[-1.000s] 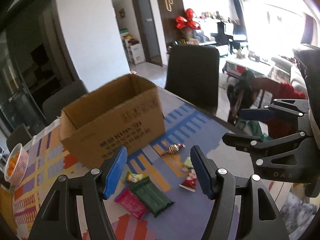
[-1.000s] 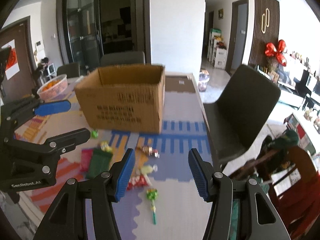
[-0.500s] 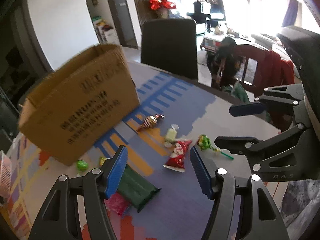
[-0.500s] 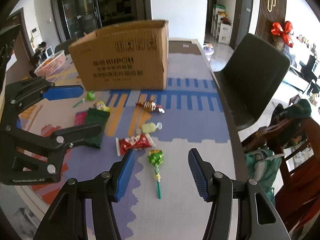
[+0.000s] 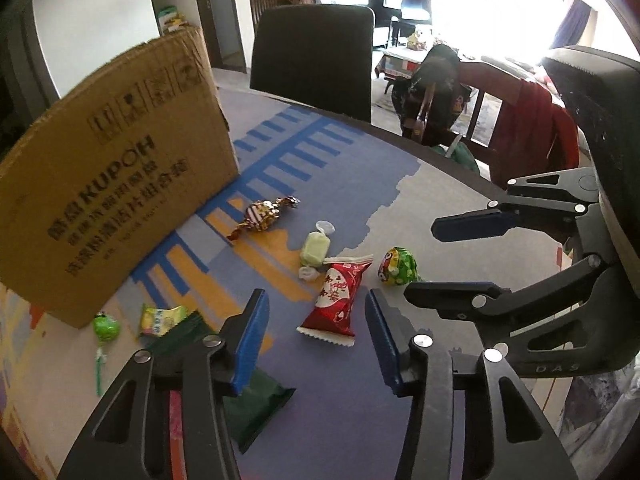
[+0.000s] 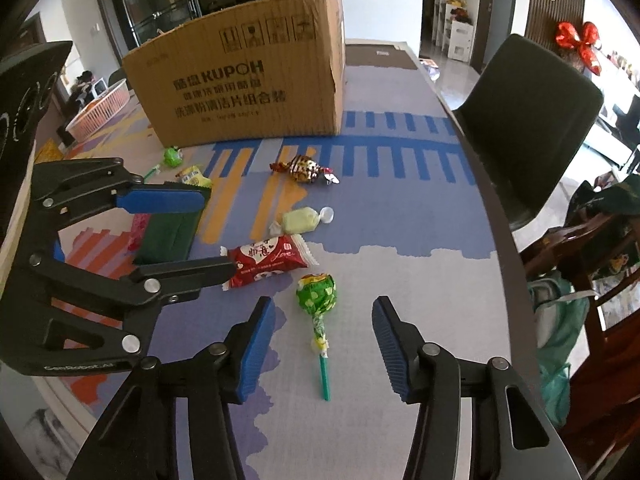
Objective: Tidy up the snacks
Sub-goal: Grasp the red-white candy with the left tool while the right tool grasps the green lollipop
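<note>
My left gripper (image 5: 316, 332) stands wide open and empty, and the red snack packet (image 5: 335, 300) lies on the table mat right between its fingers, just ahead of the tips. My right gripper (image 6: 323, 344) is likewise spread and holding nothing, with the green lollipop (image 6: 316, 294) lying in its gap, stick pointing back toward me. Beyond the packet sit a pale green wrapped candy (image 5: 315, 249) and a striped foil candy (image 5: 262, 215); off to the left gripper's left lie a dark green packet (image 5: 256, 400), a yellow sachet (image 5: 160, 318) and a second green lollipop (image 5: 106, 327). The cardboard box (image 6: 248, 80) stands farther out, behind everything. I judge this the approach before a first pick: next I lower, then close on packet and lollipop.
</note>
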Motion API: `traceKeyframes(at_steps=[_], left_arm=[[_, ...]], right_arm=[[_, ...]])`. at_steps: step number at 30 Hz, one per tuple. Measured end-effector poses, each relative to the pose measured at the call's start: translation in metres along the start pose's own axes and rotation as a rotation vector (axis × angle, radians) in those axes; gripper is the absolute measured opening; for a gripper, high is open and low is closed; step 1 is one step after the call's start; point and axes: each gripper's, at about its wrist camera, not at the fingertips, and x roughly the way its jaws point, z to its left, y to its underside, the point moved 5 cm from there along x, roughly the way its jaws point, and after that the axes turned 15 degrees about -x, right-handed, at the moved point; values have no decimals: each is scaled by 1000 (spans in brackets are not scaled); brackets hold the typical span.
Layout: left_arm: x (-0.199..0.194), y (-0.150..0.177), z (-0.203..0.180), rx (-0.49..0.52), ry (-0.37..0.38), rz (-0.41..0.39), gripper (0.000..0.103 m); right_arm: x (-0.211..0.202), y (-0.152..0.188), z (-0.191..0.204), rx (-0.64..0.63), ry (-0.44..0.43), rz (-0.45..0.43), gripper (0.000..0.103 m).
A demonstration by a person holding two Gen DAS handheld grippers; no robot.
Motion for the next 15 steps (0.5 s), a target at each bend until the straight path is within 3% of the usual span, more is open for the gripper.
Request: traceKeyframes(at_steps=[15], left_arm=[[28,1,-5,-7,31,87,35]], right_arm=[[17,1,-6,-2,-45,13,40]])
